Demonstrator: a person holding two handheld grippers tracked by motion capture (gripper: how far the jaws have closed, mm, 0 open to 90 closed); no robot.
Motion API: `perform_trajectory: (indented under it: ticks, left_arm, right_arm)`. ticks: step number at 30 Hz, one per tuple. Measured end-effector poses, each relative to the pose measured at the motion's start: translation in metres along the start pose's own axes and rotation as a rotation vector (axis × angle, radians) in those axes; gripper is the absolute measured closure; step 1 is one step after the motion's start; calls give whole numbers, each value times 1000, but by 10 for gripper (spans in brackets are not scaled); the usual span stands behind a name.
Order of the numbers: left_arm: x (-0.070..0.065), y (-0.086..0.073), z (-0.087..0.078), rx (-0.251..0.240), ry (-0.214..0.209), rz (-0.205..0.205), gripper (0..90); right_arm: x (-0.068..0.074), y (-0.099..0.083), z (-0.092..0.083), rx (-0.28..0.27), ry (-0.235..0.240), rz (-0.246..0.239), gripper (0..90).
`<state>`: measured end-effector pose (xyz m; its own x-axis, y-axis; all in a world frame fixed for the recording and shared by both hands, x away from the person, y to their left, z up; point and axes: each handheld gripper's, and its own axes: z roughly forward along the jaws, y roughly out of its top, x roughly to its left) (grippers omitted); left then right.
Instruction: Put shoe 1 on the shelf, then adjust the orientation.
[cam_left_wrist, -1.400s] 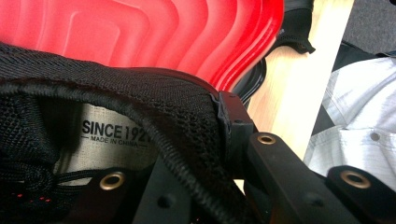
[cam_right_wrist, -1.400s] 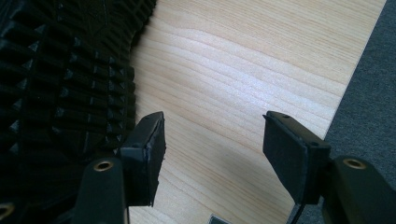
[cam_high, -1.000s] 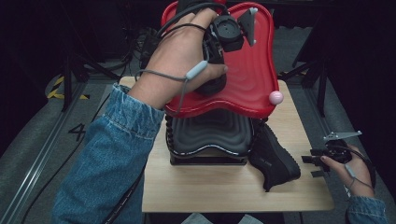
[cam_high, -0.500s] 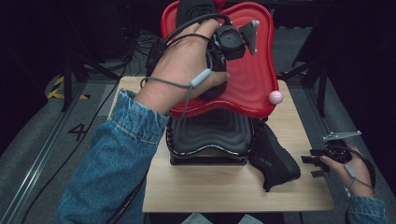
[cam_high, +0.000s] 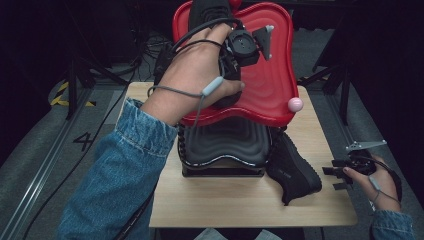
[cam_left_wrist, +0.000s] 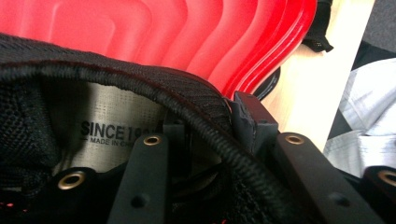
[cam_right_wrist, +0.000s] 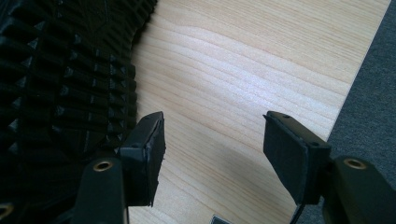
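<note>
Small light-wood table (cam_high: 240, 210), pale grain, standing on grey floor. Black ribbed plastic stand (cam_high: 225, 150) sits mid-table, toward left. Black mesh sneaker (cam_high: 292, 170) lies on tabletop just right of stand, touching it, sole turned toward right edge. Near strip bare.

A recording studio or test lab is suggested rather than a home. A small pale wooden worktop (cam_high: 240, 210) is set alone in a dark room with black surroundings. Grey carpet (cam_high: 40, 165) is laid on the floor, where a metal rail (cam_high: 35, 185), a painted number 4 (cam_high: 82, 141) and yellow-black hazard tape (cam_high: 62, 95) are seen. Black stand legs (cam_high: 75, 85) and loose cables (cam_high: 145, 65) are placed around the worktop.
</note>
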<state>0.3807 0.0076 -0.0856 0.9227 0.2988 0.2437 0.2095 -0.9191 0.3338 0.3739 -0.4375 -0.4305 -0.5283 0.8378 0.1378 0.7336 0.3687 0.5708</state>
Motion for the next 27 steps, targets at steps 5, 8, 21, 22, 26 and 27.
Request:
perform_trajectory:
  ticks: [5, 8, 21, 22, 26, 27]
  left_arm:
    - [1, -5, -9, -45, -8, -55, 565]
    - [0, -8, -15, -71, -4, -68, 517]
    - [-10, -12, -41, -116, 54, -68, 462]
    - [-10, -13, -43, -122, 55, -70, 459]
    - [-11, -19, -52, -125, 63, -73, 465]
    - [-12, -21, -54, -129, 70, -80, 468]
  right_arm:
    - [-1, 0, -1, 0, -3, 1, 393]
    - [-1, 0, 0, 2, -1, 5, 392]
    - [1, 2, 1, 4, -1, 2, 389]
    - [1, 3, 1, 6, -5, -1, 389]
    - [2, 4, 1, 3, -6, -4, 389]
    - [2, 5, 1, 4, -6, -6, 389]
